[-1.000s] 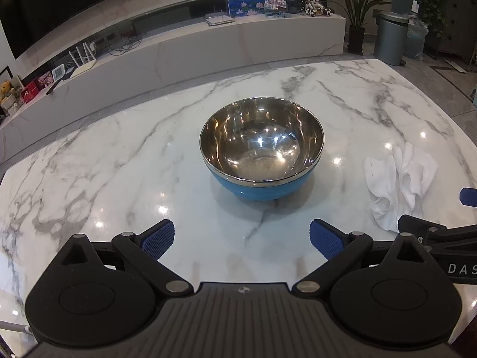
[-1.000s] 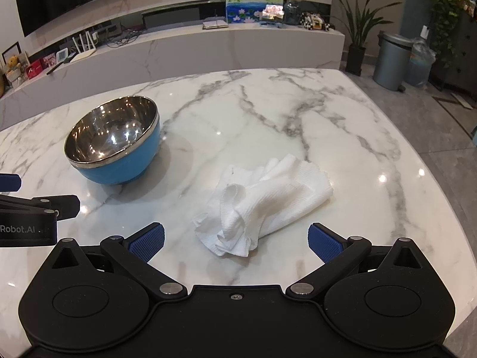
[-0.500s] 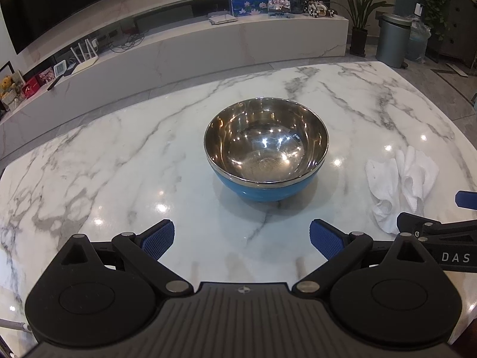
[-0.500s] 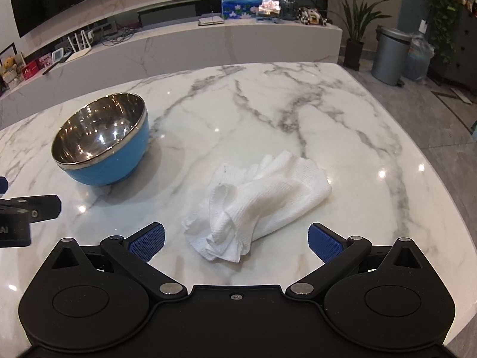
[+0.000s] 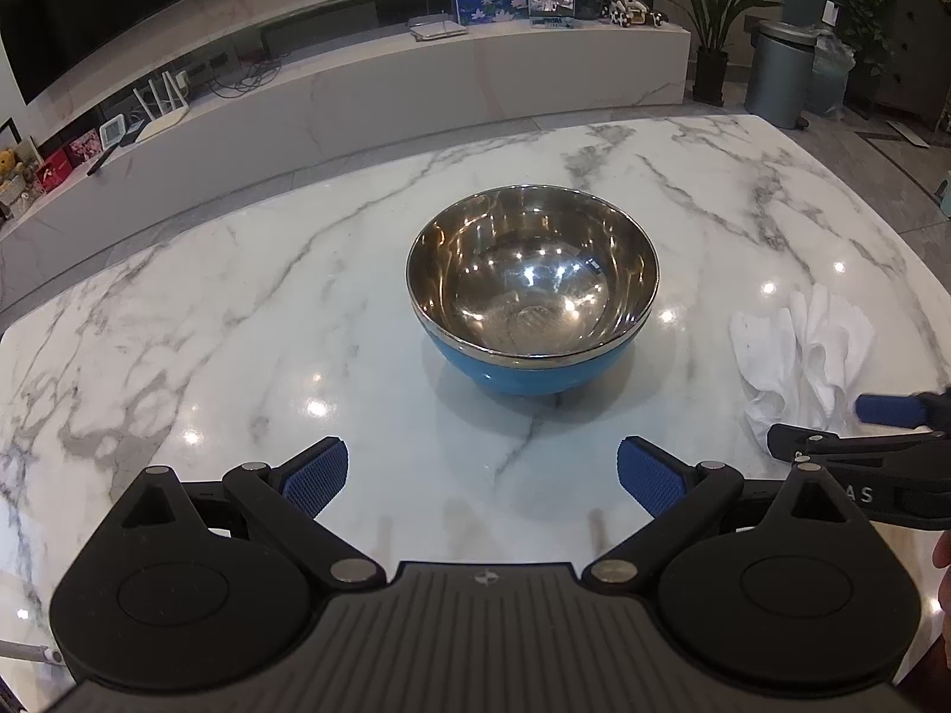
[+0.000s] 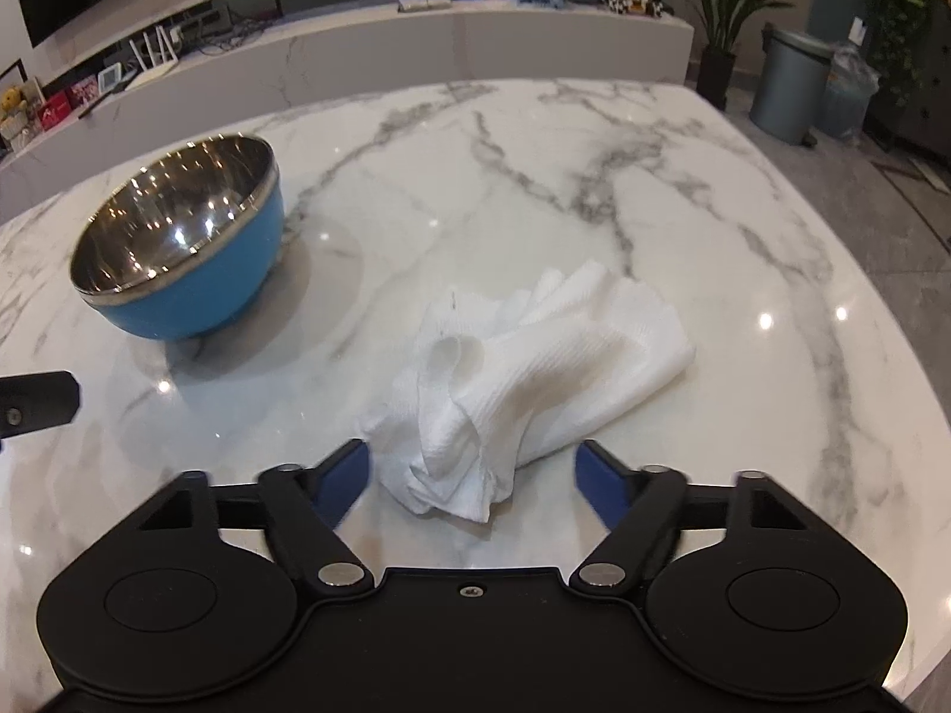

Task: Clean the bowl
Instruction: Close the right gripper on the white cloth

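R gripper (image 6: 472, 475) jaws closing on near end of white cloth (image 6: 523, 380), pads not touching yet. L gripper (image 5: 481, 469) wide, empty. Bowl (image 5: 532, 285) upright mid-table (image 5: 238, 309), apart from cloth. Risk: pinch catches only top fold, cloth slips on lift

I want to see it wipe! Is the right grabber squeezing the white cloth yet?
Apart. In the right wrist view the right gripper is closing around the cloth, but marble shows between each blue pad and the cloth.
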{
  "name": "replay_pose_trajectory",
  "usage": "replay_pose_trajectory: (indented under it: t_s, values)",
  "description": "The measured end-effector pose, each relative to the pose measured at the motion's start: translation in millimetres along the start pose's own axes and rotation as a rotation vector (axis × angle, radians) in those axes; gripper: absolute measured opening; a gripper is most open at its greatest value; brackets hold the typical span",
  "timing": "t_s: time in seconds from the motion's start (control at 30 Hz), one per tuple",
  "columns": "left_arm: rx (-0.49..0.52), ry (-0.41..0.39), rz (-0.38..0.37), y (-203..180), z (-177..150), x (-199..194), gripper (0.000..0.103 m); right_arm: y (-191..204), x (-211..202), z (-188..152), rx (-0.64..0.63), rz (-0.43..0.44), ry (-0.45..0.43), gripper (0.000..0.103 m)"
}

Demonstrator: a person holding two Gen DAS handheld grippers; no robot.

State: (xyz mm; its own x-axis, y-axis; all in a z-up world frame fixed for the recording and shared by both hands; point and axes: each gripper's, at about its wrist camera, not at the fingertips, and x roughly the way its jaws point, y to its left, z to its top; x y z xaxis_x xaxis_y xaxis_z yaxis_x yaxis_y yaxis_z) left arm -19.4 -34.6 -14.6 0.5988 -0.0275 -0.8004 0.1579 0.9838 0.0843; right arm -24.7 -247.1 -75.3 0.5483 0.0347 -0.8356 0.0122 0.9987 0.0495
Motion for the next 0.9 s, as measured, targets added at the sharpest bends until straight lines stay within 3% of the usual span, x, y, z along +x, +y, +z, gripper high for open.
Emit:
replay_pose_trajectory:
  t_s: [0.1, 0.17, 0.37, 0.7, 0.9]
  values:
    - [0.0, 0.0, -0.004, 1, 0, 0, 0.099, 5, -1, -1, -0.026, 0.002, -0.009, 0.048]
    - [0.0, -0.001, -0.005, 2, 0, 0, 0.099, 8, -1, -1, -0.044, 0.004, -0.014, 0.034]
    - [-0.004, -0.006, -0.004, 6, 0, 1, 0.099, 14, -5, -1, -0.075, 0.022, -0.04, 0.018]
    - [-0.029, -0.036, -0.004, 21, 5, -5, 0.099, 19, -21, 8, -0.117, 0.029, -0.104, 0.018]
    - [-0.073, -0.038, -0.04, 34, 11, -7, 0.099, 26, -44, 24, -0.154, 0.032, -0.165, 0.018]
